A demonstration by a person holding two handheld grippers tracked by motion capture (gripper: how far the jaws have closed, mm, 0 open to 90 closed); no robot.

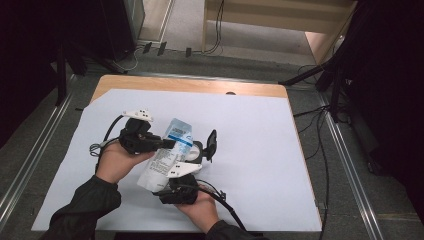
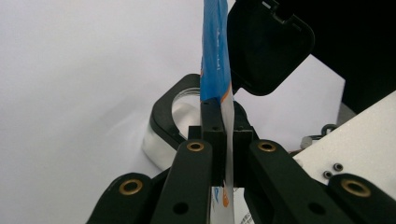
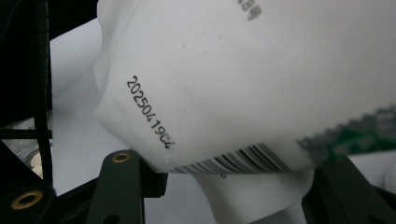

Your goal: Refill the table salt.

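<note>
A white pouch with a blue label hangs tilted above the table between both hands. My left gripper comes in from the left and is shut on the pouch's thin edge, which stands upright between its pads. My right gripper reaches up from below, and the pouch's white lower part, printed with a date code and a barcode, fills the gap between its two jaws. Just right of the pouch sits a small container with a black rim and its hinged black lid standing open.
A white sheet covers the table, with a strip of bare wood along the far edge. Cables trail from both grippers toward the near edge. Metal rails and dark stands flank the table on the floor.
</note>
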